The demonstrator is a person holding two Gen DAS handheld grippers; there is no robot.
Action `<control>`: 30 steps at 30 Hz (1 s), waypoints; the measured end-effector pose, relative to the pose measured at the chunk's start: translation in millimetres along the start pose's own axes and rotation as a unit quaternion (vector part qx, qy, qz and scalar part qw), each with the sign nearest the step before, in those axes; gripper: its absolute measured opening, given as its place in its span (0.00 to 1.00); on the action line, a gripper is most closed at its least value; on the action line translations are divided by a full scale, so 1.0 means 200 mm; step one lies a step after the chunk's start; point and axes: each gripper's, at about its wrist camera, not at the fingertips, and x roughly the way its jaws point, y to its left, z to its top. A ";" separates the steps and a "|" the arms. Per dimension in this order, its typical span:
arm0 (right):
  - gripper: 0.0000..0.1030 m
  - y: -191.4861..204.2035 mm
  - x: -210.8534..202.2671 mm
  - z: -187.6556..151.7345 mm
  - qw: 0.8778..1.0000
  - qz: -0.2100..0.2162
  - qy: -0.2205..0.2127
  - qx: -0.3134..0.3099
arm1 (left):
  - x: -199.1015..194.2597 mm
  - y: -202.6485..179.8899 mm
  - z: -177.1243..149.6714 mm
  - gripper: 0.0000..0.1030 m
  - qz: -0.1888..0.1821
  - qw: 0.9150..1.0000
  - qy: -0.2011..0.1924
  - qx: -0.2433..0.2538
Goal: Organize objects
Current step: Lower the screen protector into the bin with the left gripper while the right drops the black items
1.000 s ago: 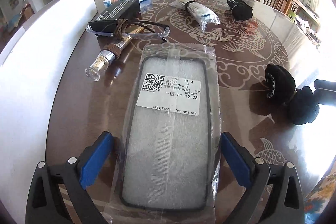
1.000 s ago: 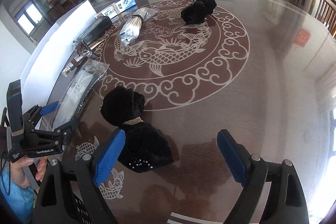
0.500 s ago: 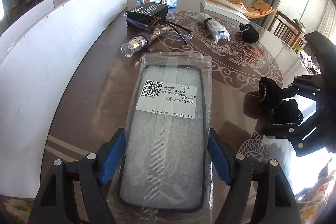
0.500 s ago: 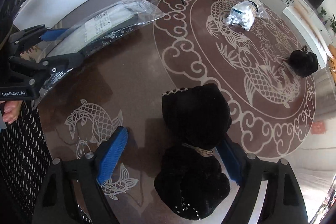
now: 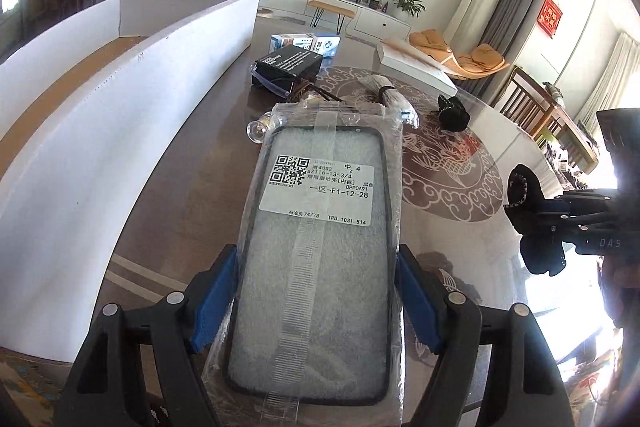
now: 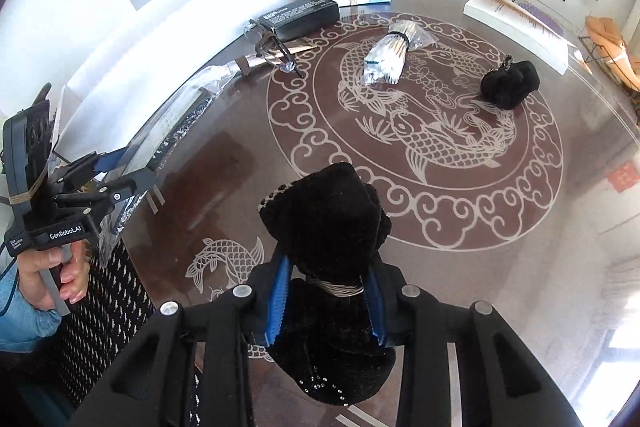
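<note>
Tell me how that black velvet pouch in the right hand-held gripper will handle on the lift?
The black velvet pouch is probably soft and floppy: it bulges above and below the pinched, tied neck. It is likely light, though its contents are hidden. The fuzzy fabric should resist slipping in the right hand-held gripper.

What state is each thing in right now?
Left tongs: shut on the bagged phone case, lifted.
Right tongs: just closed on the black velvet pouch.
Second black pouch: lying on table.
White box: open.
</note>
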 end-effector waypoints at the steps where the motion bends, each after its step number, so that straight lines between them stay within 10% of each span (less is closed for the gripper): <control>1: 0.33 0.02 -0.02 0.02 1.000 0.001 -0.008 0.000 | -0.04 0.00 0.02 0.72 -0.005 1.000 -0.009 -0.006; 9: 0.33 0.35 -0.16 0.43 0.994 0.055 -0.093 -0.032 | -0.55 0.32 0.39 0.73 -0.003 0.992 -0.107 -0.069; 18: 0.34 1.03 0.13 1.13 0.972 0.187 -0.136 -0.051 | -0.51 1.00 0.60 0.73 0.152 0.970 -0.064 -0.177; 22: 0.73 1.19 0.41 1.24 0.982 0.156 -0.105 -0.035 | -0.27 1.13 0.53 0.85 0.190 0.958 0.041 -0.212; 24: 0.77 1.20 0.48 1.25 0.985 0.140 -0.099 -0.024 | -0.20 1.12 0.49 0.85 0.197 0.955 0.068 -0.210; 30: 0.85 1.00 0.37 1.13 0.984 0.103 -0.144 -0.002 | -0.22 0.97 0.45 0.86 0.189 0.964 0.011 -0.186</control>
